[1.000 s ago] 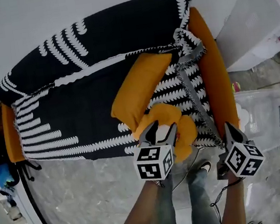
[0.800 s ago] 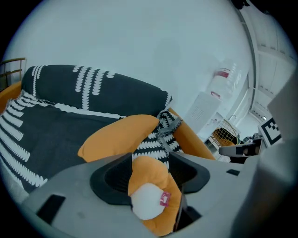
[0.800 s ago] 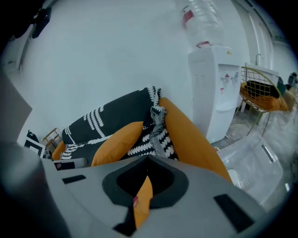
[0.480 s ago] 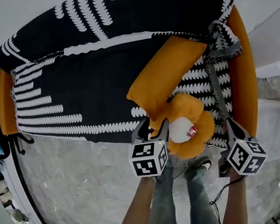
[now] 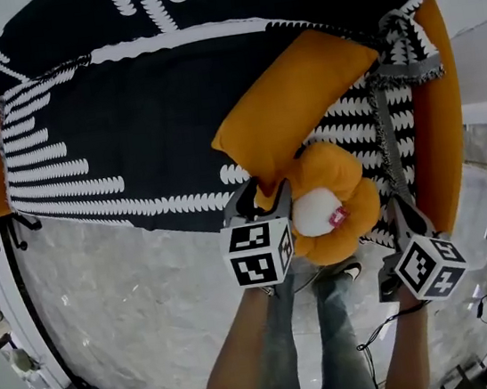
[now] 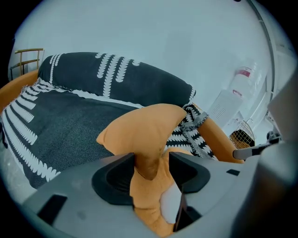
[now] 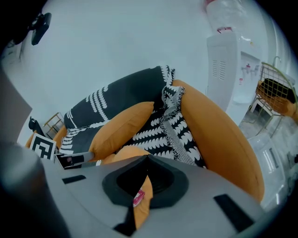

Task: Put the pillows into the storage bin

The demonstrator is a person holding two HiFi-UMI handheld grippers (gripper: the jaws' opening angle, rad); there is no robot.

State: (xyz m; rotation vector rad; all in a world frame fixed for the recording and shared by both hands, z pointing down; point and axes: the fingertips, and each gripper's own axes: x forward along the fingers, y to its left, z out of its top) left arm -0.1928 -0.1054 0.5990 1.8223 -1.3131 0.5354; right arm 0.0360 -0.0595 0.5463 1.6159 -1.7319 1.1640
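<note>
small orange pillow (image 6: pixel 145 197) pinched in left tongs (image 6: pixel 151 160)

Sofa (image 5: pixel 438 117): orange, straight ahead of both pairs of jaws.
Blanket (image 5: pixel 125 116): black with white scalloped stripes, spread over the sofa's seat and back and hanging over its front edge.
Long pillow (image 5: pixel 302 100): orange, lying slantwise on the blanket, its near corner between the jaws of the left gripper (image 5: pixel 264 197).
Round cushion (image 5: pixel 338 194): orange with a white patch, at the seat's front edge, touching the long pillow. A strip of orange cloth with a red tag sits in the jaws of the right gripper (image 5: pixel 400 210).
Floor (image 5: pixel 127 322): grey, marbled, below and behind the jaws.
</note>
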